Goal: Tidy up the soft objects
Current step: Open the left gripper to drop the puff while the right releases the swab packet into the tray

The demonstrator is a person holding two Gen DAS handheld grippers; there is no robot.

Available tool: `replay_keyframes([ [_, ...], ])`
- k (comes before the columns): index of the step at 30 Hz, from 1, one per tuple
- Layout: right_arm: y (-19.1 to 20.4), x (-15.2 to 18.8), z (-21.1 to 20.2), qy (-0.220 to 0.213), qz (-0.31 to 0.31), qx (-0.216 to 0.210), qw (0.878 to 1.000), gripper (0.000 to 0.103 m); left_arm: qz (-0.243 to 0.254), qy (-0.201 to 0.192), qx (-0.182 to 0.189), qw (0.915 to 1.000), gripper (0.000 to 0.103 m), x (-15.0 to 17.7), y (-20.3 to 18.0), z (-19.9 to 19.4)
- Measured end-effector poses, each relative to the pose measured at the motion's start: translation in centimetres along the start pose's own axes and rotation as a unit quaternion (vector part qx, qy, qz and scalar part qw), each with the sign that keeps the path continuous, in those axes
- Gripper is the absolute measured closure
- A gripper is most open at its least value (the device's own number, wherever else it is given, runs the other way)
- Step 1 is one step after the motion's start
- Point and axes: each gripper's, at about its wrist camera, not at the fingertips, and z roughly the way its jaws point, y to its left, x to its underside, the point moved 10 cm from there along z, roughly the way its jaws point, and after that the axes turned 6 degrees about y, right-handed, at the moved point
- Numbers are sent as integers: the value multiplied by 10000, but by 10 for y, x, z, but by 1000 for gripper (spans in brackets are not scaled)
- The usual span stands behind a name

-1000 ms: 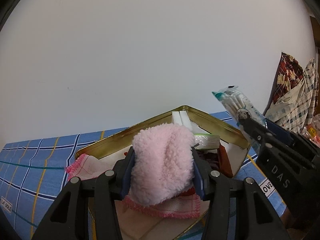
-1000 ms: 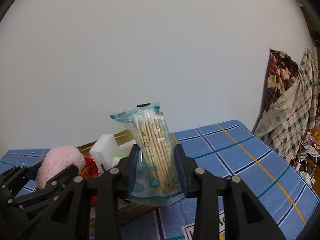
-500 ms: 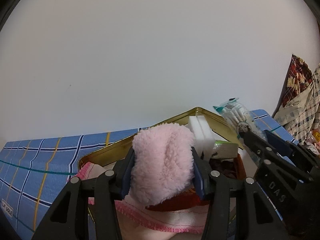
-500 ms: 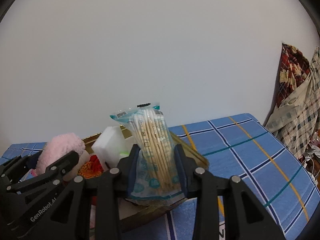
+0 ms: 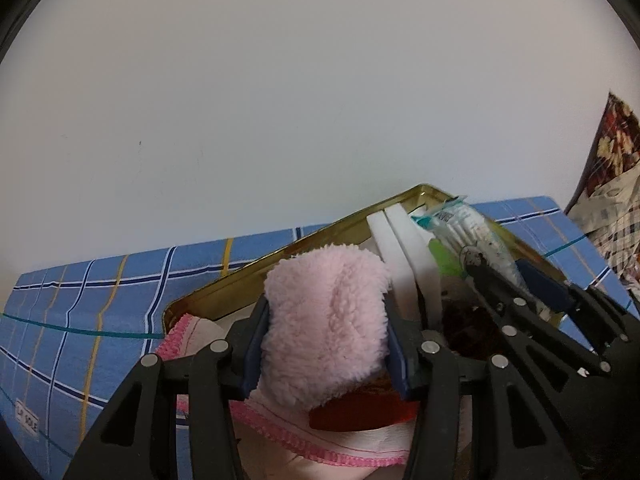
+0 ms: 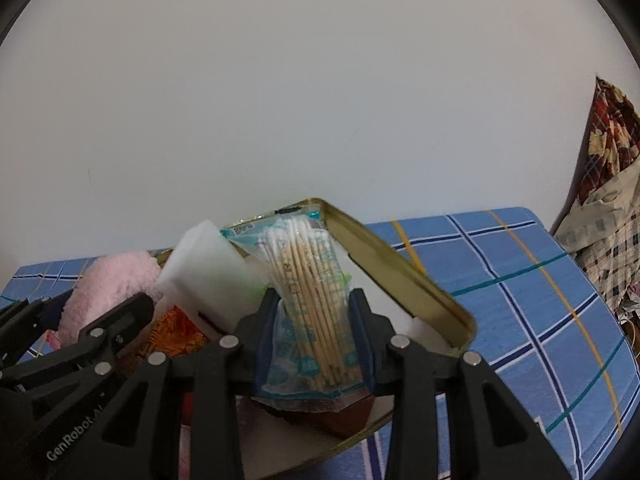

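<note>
My left gripper [image 5: 326,340] is shut on a fluffy pink cloth [image 5: 324,320] and holds it over a gold metal tin [image 5: 224,292]. My right gripper [image 6: 316,336] is shut on a clear packet of cotton swabs [image 6: 308,296], also over the tin [image 6: 400,276]. In the tin lie white sponge blocks [image 5: 400,252], a pink-edged cloth [image 5: 320,440] and a red-orange cloth [image 6: 176,332]. The right gripper [image 5: 516,280] shows at the right of the left wrist view. The left gripper [image 6: 60,320] shows at the left of the right wrist view.
The tin stands on a blue checked tablecloth [image 6: 520,280] against a plain white wall [image 5: 280,100]. Plaid fabric [image 6: 608,200] hangs at the far right beyond the table's end.
Both grippers have moved forward and lower over the tin with their loads. The tin and its contents now look closer and larger.
</note>
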Motion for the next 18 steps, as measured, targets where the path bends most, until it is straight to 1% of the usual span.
replay_keyframes([
  [2,-1,-1,3,17,5,-4,10000,68,-38,117,-1,9999,50,-3,0,4],
  [9,-2,0,14,170,38,-73,9998,67,92,360,-116,9992,50,-5,-6,14],
  [12,-4,-1,18,217,4,-88,9997,66,-11,511,-94,9986,44,2,-4,24],
  [15,-1,-2,25,267,-32,-173,9995,61,-248,646,19,9976,41,8,-1,30],
  [16,-1,-2,27,261,-9,-199,9995,59,-297,671,57,9973,39,8,0,30],
  [17,-4,-2,29,259,30,-223,9994,53,-358,718,114,9967,38,9,2,31],
  [18,-8,-1,32,267,68,-242,9993,50,-404,745,162,9963,35,9,3,31],
])
